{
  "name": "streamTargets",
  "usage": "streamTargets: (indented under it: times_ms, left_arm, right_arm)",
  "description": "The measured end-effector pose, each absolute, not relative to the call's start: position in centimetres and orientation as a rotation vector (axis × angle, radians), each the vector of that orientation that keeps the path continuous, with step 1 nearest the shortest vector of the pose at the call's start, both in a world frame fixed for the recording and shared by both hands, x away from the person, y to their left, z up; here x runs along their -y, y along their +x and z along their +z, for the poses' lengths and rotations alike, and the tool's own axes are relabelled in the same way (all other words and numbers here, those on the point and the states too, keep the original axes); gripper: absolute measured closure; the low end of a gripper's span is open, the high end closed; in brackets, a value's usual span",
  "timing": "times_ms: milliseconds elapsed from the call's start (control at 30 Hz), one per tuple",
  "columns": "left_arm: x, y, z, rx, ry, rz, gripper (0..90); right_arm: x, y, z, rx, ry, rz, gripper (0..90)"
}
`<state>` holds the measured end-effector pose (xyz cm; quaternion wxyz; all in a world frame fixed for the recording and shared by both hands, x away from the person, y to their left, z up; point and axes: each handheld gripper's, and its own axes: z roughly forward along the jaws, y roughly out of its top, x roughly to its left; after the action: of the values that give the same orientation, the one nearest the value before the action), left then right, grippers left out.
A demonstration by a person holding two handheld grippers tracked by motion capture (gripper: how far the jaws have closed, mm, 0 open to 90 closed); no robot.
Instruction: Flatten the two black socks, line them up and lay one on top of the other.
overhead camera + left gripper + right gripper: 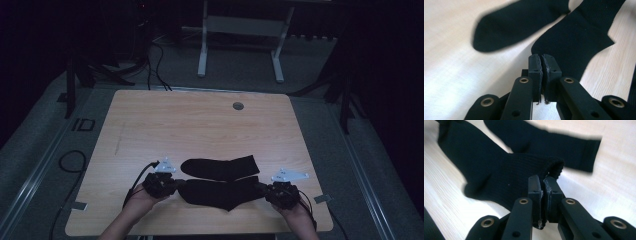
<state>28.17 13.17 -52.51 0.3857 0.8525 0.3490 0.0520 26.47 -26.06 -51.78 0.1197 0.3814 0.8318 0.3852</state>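
Note:
Two black socks lie side by side near the front edge of a light wooden table (200, 125). The far sock (220, 167) (516, 22) (554, 145) rests flat. The near sock (220, 194) (574, 45) (494, 175) stretches between both grippers. My left gripper (179, 186) (542, 58) has its jaws pressed together on that sock's left end. My right gripper (262, 190) (543, 181) is shut on the bunched cuff at its right end. A hand holds each gripper from the bottom of the high view.
A round cable hole (238, 106) sits near the table's far edge. A white desk frame (240, 30) stands on the floor behind the table. A black cable (70, 162) loops on the floor at the left.

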Motion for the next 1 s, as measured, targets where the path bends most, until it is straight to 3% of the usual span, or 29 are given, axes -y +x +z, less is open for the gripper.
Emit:
streamTargets:
  times_ms: [367, 1000]
  left_arm:
    - [-13.3, 33.0, -48.0, -0.902, 2.166, 0.188, 86.0]
    - [-12.2, 37.9, -53.2, -1.025, 2.235, 0.118, 85.7]
  right_arm:
    - [25.7, 31.1, -48.3, -2.348, 1.095, 1.160, 84.7]
    - [25.9, 36.2, -54.0, -2.415, 1.286, 1.030, 84.0]
